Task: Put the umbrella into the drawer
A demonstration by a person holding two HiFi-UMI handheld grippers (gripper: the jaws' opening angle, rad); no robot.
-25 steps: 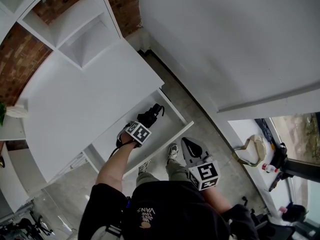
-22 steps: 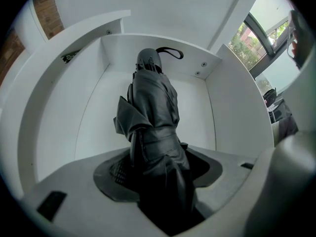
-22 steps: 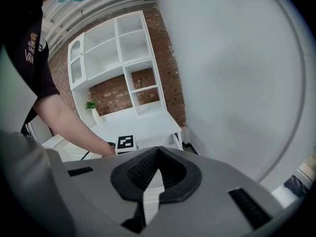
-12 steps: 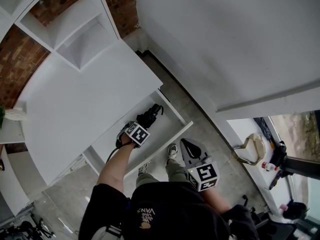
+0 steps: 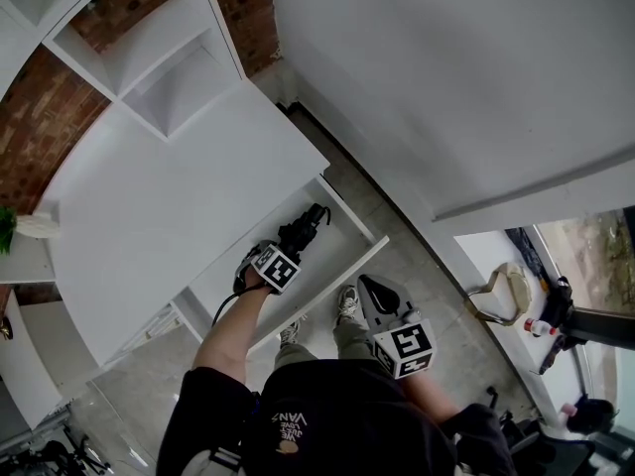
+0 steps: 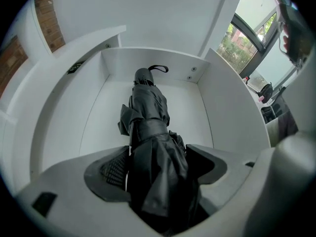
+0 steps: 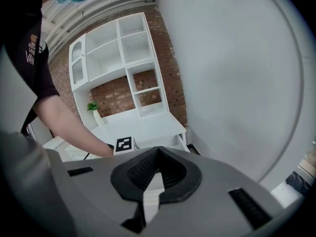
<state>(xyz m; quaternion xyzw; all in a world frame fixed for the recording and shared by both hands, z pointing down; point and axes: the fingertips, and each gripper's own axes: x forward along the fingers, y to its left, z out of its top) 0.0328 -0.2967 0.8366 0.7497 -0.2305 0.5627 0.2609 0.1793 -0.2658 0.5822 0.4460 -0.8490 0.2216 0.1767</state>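
Note:
A folded black umbrella [image 6: 148, 127] lies lengthwise in the open white drawer [image 6: 224, 112], its strap loop toward the drawer's far wall. My left gripper [image 6: 157, 164] points steeply down over the umbrella's near end. Its jaws have just been opening and now stand wide, with the fabric between them and a gap at each pad. In the head view the left gripper [image 5: 293, 243] hangs over the drawer [image 5: 349, 264] with the umbrella [image 5: 306, 226] beneath it. My right gripper [image 5: 375, 288] waits off to the right of the drawer, its jaws [image 7: 158, 149] closed tip to tip and empty.
The drawer juts from a white desk [image 5: 169, 196] below white shelves [image 5: 159, 77] on a brick wall. A small plant [image 5: 8, 228] stands at the desk's left end. The person's shoes [image 5: 347, 303] rest on the grey floor by the drawer front. A bag [image 5: 501, 291] lies at right.
The left gripper has stayed over the drawer with the umbrella under it. The right gripper has kept still. Only the head view has shifted slightly.

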